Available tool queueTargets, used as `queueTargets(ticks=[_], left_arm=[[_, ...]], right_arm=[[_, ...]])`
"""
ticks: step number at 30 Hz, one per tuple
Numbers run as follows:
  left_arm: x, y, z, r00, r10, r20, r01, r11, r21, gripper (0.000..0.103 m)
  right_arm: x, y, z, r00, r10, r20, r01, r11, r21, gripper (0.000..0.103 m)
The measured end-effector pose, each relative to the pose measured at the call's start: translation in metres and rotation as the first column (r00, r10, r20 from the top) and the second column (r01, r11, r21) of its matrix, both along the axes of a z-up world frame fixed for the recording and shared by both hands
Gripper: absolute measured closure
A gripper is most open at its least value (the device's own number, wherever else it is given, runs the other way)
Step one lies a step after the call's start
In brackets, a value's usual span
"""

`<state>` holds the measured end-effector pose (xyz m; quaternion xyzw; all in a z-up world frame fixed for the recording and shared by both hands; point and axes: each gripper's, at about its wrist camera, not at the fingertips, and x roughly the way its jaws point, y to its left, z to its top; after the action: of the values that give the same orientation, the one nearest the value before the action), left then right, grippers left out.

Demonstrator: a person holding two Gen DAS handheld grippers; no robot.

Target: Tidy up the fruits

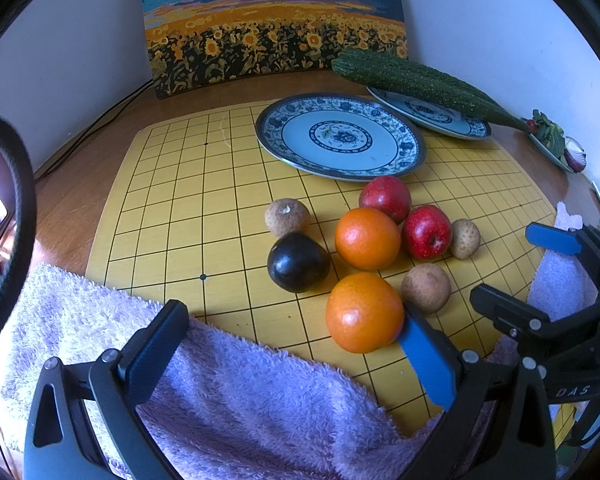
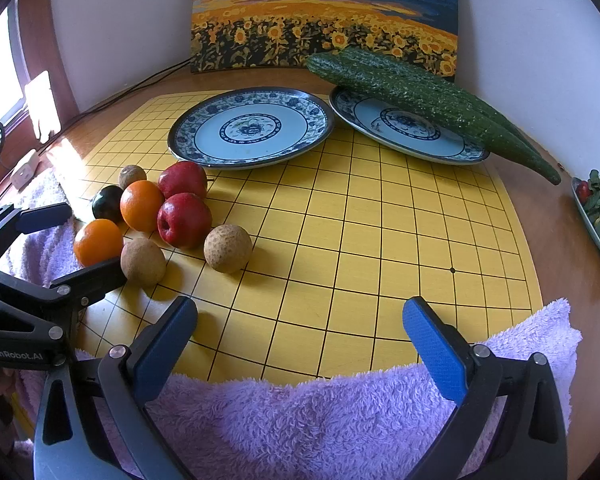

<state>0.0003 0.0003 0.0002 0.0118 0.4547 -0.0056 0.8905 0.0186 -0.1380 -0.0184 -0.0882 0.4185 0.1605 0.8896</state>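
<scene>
Hovering wide-jawed over the towel, both grippers face the fruit.

Left wrist view: left gripper [image 1: 296, 344] gapes empty; fruit pile [image 1: 367, 239] sits on the yellow board [image 1: 172, 208], below the empty plate [image 1: 340, 136].
Right wrist view: right gripper [image 2: 300, 340] spreads wide, holding nothing; fruit lies left.

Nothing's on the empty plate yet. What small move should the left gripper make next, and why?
Probably ease the left gripper forward around the nearest orange. Its jaws are open and empty, that orange sits just ahead by the right finger, and the empty plate lies beyond.
</scene>
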Motion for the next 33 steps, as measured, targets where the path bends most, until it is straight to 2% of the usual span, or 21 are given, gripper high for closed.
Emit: queueTargets(ticks=[6, 14, 19, 26, 33], left_arm=[[-0.004, 0.000, 0.001, 1.000, 0.018, -0.005, -0.018, 1.000, 0.004, 0.001], [-0.019, 0.003, 0.013, 0.999, 0.048, 0.002, -0.048, 0.998, -0.034, 0.014], [-0.026, 0.004, 0.022, 0.998, 0.050, 0.027, -0.049, 0.997, -0.062, 0.022], [-0.025, -0.001, 0.025, 0.998, 0.050, 0.030, -0.048, 0.996, -0.072, 0.033], [-0.017, -0.004, 0.020, 0.999, 0.043, 0.014, -0.041, 0.994, -0.098, 0.035]], right_arm=[[0.000, 0.001, -0.002, 1.000, -0.002, -0.009, 0.002, 1.000, -0.003, 0.000], [0.006, 0.006, 0.000, 0.999, 0.012, -0.042, -0.012, 1.000, -0.014, 0.003], [0.005, 0.014, 0.005, 0.997, 0.065, -0.031, -0.065, 0.998, 0.000, 0.022], [0.006, 0.024, 0.008, 0.994, 0.107, -0.022, -0.106, 0.994, 0.025, 0.040], [0.008, 0.022, 0.010, 0.994, 0.112, -0.017, -0.111, 0.993, 0.048, 0.059]])
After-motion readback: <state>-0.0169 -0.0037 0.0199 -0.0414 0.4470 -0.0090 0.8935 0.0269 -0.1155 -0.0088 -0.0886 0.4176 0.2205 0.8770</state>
